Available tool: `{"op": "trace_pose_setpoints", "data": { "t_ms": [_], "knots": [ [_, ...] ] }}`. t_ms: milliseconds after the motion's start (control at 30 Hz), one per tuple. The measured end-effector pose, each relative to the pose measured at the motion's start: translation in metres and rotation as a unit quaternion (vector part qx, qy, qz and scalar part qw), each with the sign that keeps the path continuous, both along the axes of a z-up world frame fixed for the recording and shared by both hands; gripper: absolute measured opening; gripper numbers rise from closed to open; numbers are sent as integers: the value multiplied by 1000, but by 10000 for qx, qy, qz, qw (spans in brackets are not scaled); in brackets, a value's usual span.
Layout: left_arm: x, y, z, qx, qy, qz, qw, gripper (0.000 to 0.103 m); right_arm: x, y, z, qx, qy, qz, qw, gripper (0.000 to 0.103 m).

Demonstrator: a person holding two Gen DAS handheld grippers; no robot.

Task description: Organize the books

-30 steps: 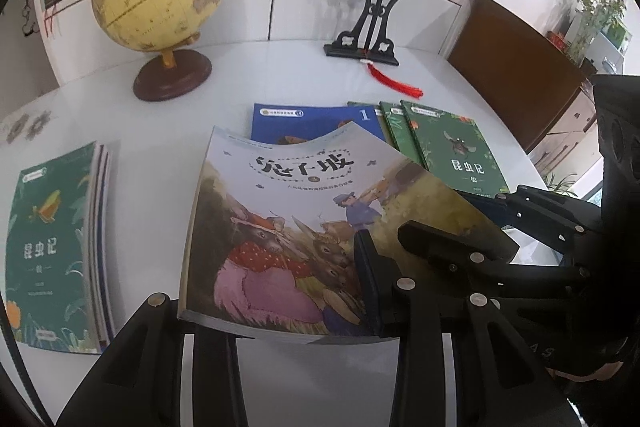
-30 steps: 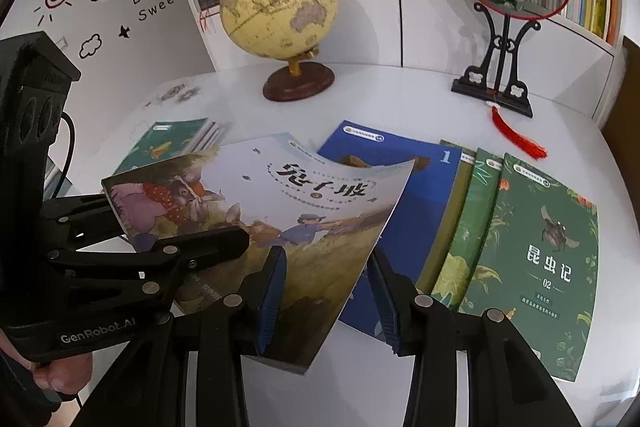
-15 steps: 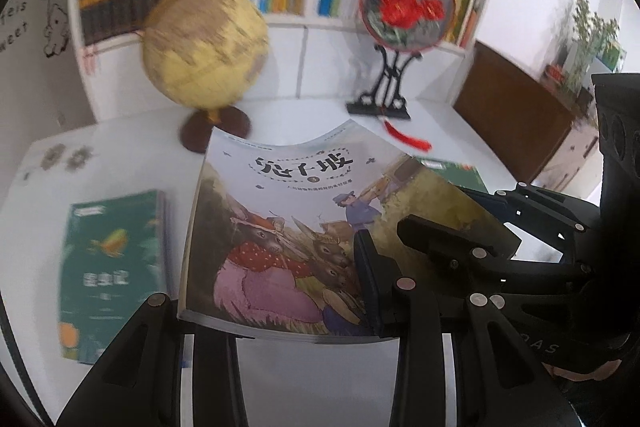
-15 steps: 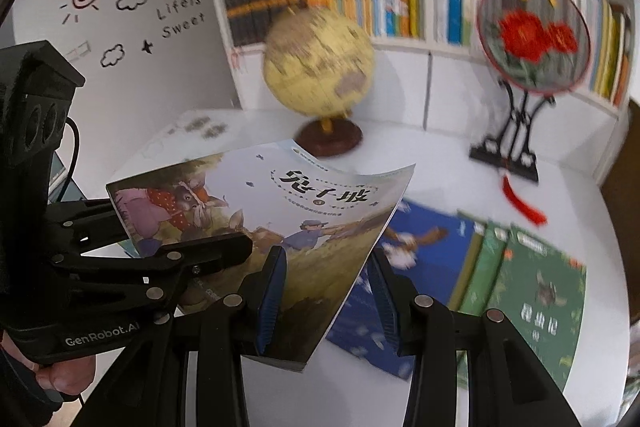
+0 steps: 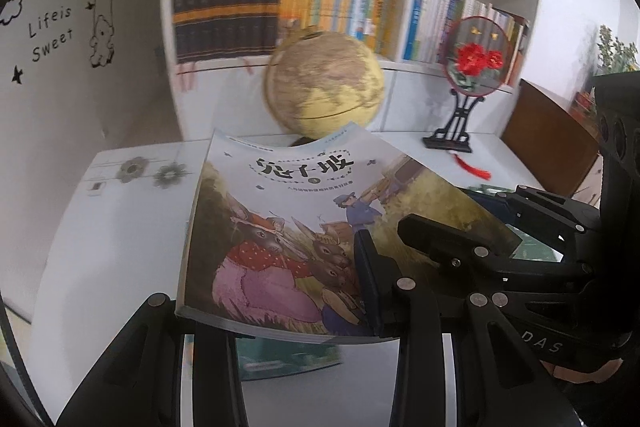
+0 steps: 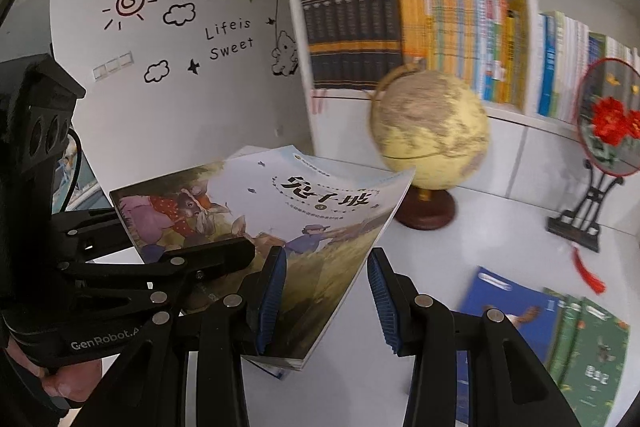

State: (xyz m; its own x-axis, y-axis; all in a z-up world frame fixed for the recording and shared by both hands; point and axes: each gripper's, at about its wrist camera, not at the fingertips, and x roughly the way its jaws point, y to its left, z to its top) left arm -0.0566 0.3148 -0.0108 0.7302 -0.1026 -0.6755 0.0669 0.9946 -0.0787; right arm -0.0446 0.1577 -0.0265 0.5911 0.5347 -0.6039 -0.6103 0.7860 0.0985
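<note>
A: Where is the picture book (image 5: pixel 304 227)?

B: It is held off the table (image 6: pixel 500 227) above its left edge, clamped by the left gripper (image 5: pixel 280 311) and right gripper (image 6: pixel 326 299) alike.

A: What is left?

B: Seemingly most: the blue book (image 6: pixel 508 311) and green books (image 6: pixel 588 355) are seen unshelved near the right edge.

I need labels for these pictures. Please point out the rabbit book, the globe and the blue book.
rabbit book (image 5: pixel 304 211), left wrist view, cover middle.
globe (image 6: pixel 432 123), right wrist view, sphere middle.
blue book (image 6: pixel 508 307), right wrist view, cover.
</note>
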Motion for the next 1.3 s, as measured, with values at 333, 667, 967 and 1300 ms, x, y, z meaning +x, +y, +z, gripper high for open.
{"op": "trace_pose_setpoints", "data": {
  "t_ms": [333, 667, 967, 1300],
  "knots": [
    [17, 57, -51, -424, 312, 34, 9986, 33, 20, 62, -47, -77, 407, -8, 9991, 42],
    [24, 66, -88, -559, 607, -42, 9966, 33, 34, 82, -85, -306, 720, -151, 9968, 42],
    [21, 75, -105, -671, 729, 11, 9951, 34, 33, 87, -107, -514, 849, -164, 9949, 42],
    [17, 76, -124, -835, 1053, -81, 9909, 34, 38, 80, -127, -437, 1287, -195, 9905, 42]
  ]
}}
